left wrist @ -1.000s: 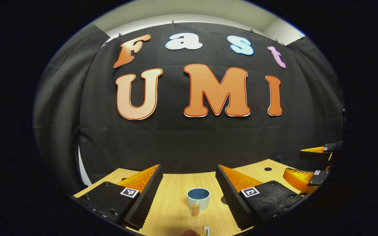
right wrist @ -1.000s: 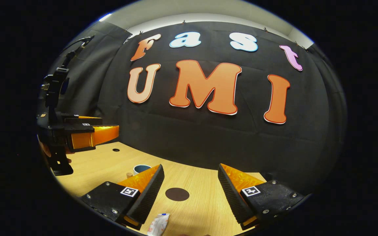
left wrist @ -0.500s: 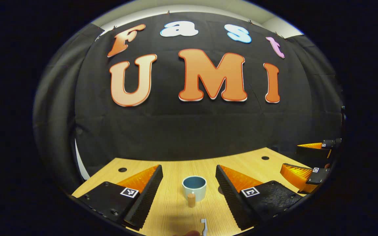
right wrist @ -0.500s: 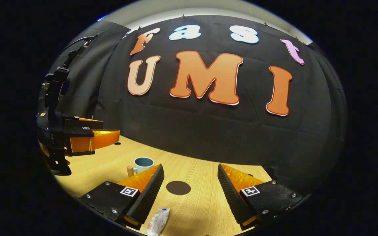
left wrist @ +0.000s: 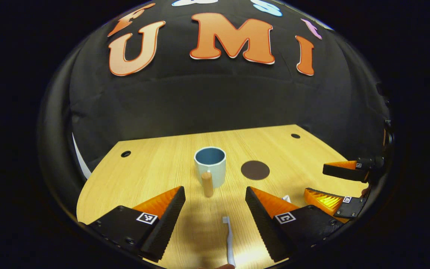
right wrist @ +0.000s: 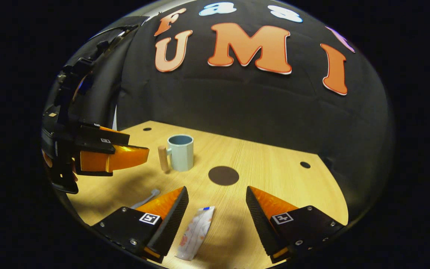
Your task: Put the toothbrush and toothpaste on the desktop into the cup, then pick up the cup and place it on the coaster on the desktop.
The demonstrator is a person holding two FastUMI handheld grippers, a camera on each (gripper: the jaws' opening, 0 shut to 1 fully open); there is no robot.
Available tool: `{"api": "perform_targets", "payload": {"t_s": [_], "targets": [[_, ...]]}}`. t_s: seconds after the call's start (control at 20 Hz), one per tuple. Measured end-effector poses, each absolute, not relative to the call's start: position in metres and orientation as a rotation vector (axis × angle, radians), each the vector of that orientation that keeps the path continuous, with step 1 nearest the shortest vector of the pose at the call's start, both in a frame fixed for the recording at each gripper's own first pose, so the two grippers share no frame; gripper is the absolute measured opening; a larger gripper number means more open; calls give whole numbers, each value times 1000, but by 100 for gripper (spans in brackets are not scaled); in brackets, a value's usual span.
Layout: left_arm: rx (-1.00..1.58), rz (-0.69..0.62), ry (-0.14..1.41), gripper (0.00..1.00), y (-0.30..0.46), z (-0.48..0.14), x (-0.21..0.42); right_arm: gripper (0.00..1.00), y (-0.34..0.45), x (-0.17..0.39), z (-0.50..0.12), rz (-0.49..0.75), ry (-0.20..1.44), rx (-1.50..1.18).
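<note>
Both grippers spread wide, gripping nothing: left gripper (left wrist: 215, 194) above toothbrush (left wrist: 229, 241), right gripper (right wrist: 217, 194) above toothpaste (right wrist: 196, 233), both lying near desktop's (left wrist: 155, 168) front edge. Cup (left wrist: 210, 161) upright mid-desktop, coaster (left wrist: 255, 170) just beside it, apart.

The left gripper (left wrist: 215, 213) hung above the desk with its two fingers spread wide apart and nothing between them, tilted downward. The right gripper (right wrist: 217, 213) hung likewise, its fingers parted and gripping nothing. In the right gripper view the left gripper (right wrist: 125, 157) stood off to the left, raised over the desk, a hand partly visible behind it.
</note>
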State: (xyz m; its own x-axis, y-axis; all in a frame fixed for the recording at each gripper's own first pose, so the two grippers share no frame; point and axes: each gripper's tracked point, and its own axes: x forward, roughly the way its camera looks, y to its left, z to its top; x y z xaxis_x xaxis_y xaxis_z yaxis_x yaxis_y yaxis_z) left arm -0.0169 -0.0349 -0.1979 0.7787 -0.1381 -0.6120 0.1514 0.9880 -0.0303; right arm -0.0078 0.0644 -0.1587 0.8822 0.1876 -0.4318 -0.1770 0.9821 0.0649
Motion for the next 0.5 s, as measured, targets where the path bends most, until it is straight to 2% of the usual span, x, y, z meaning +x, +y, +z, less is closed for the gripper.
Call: {"api": "perform_targets", "payload": {"t_s": [0.25, 0.35, 0.4, 0.45, 0.5], "targets": [[-15, -189, 789, 98, -43, -240, -42, 86, 81, -21, -196, 235, 564, 19], [-36, -179, 856, 94, -46, -259, -48, 81, 88, -26, -209, 247, 602, 2], [-40, -176, 878, 94, -48, -268, -48, 74, 91, -29, -216, 255, 624, -3], [-42, -173, 900, 94, -50, -273, -46, 76, 92, -32, -222, 257, 642, -8], [-46, -179, 916, 94, -51, -274, -43, 73, 95, -34, -227, 260, 658, -9]]}}
